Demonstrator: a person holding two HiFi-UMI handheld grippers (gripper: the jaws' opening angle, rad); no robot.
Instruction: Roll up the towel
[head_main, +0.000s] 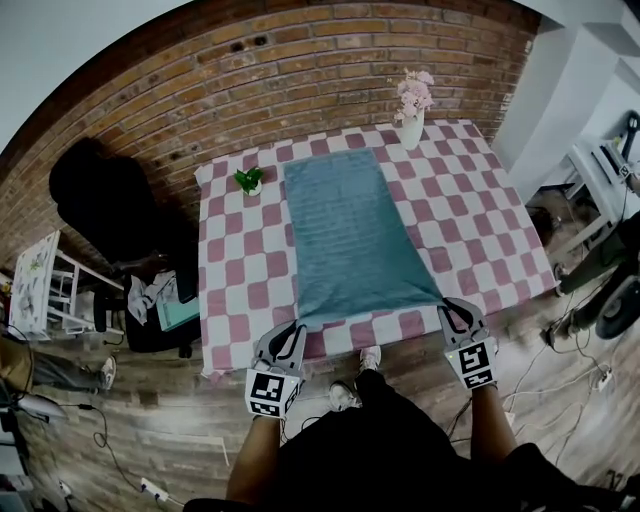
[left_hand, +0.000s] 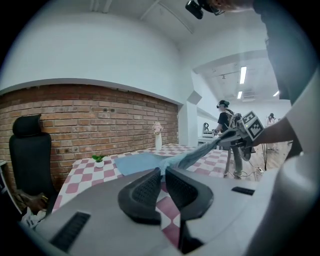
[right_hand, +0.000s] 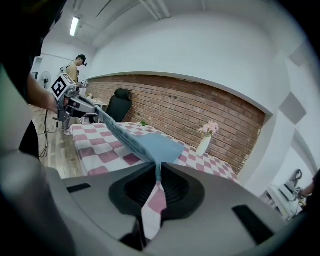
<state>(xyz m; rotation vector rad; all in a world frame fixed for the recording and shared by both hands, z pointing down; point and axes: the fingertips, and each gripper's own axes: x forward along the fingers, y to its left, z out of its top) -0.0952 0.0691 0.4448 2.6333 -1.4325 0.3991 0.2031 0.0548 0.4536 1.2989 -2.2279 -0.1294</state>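
While clamped on corners of one towel (head_main: 345, 230), two: left tool (head_main: 297, 329), right tool (head_main: 452, 309).

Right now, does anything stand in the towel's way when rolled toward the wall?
Nothing visible does. The left gripper and right gripper pinch the towel at its near corners. The plant stands left of it, the vase beyond its far right corner, both off it.

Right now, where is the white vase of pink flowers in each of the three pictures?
Head view: the vase stands near the top, right of centre, on the table's far edge.
Left gripper view: the vase is small, at mid-height, about centre.
Right gripper view: the vase is right of centre, beyond the towel.
Shared landmark: the brick wall behind it.
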